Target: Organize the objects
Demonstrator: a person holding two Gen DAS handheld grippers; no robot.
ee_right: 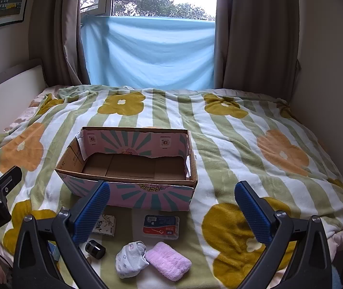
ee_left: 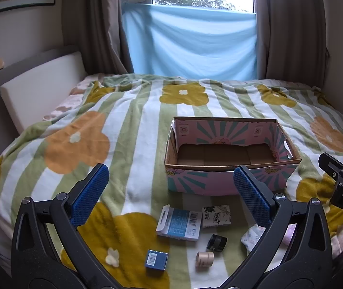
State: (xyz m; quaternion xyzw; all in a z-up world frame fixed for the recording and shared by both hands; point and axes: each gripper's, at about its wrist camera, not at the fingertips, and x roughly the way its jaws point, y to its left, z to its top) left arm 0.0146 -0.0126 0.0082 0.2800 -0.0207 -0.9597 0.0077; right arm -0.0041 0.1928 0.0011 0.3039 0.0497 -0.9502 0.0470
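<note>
An open, empty cardboard box (ee_left: 229, 166) with pink and teal print sits on the bed; it also shows in the right wrist view (ee_right: 128, 168). In front of it lie a blue-and-white carded pack (ee_left: 178, 222), a black-and-white patterned box (ee_left: 216, 216), a small black jar (ee_left: 216, 242), a beige jar (ee_left: 204, 259) and a small blue box (ee_left: 156, 260). The right wrist view adds a floss pick case (ee_right: 161, 226), a white sock bundle (ee_right: 131, 261) and a pink cloth (ee_right: 168, 260). My left gripper (ee_left: 169, 192) is open and empty above the items. My right gripper (ee_right: 171, 207) is open and empty too.
A striped flower blanket (ee_left: 128, 130) covers the bed. A white headboard cushion (ee_left: 39, 89) stands at the left. Brown curtains (ee_right: 255, 31) and a blue sheet (ee_right: 147, 53) hang at the window behind. A wall closes the right side.
</note>
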